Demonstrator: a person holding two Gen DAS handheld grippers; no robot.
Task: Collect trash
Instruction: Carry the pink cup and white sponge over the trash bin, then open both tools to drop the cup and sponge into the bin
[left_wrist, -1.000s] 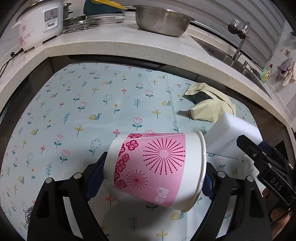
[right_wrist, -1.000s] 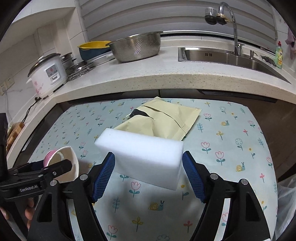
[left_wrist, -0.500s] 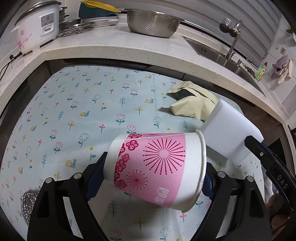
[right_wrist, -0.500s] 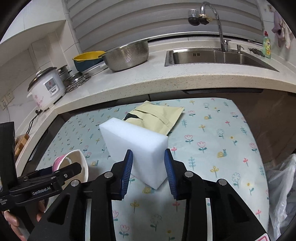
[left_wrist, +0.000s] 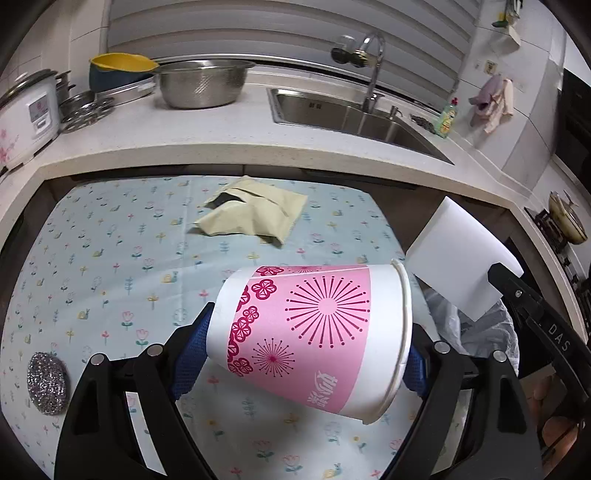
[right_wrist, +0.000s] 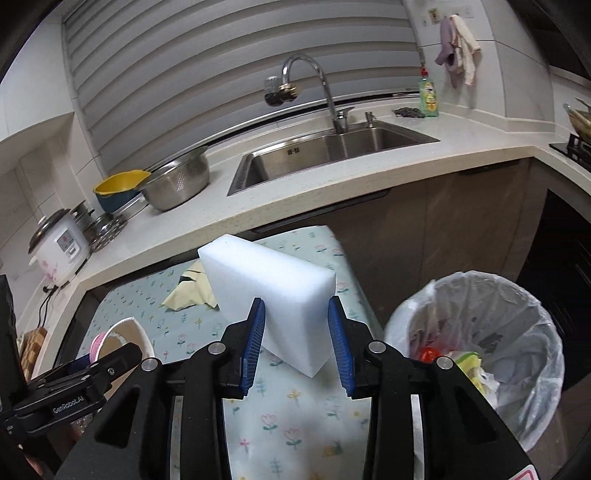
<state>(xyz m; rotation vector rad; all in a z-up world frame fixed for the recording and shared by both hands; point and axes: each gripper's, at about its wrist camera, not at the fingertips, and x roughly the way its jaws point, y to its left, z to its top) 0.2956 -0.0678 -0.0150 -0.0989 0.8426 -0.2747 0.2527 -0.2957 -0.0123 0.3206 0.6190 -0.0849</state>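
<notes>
Foam block (right_wrist: 273, 291) pinched in right gripper (right_wrist: 296, 345) near bin (right_wrist: 480, 354) | cup (left_wrist: 317, 336) held sideways across left gripper (left_wrist: 306, 354), above desk (left_wrist: 110, 236) | risk: corner grip slips, block drops short of bin

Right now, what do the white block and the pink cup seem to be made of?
White block: probably soft foam, like a melamine sponge; matte, featureless, with crisp edges. Pink cup: likely coated paper; slightly glossy printed wall, rolled rim.

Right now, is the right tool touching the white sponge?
Touching: the right wrist view shows the right tool with both blue pads pressed against the white sponge, lifted off the table.
</notes>
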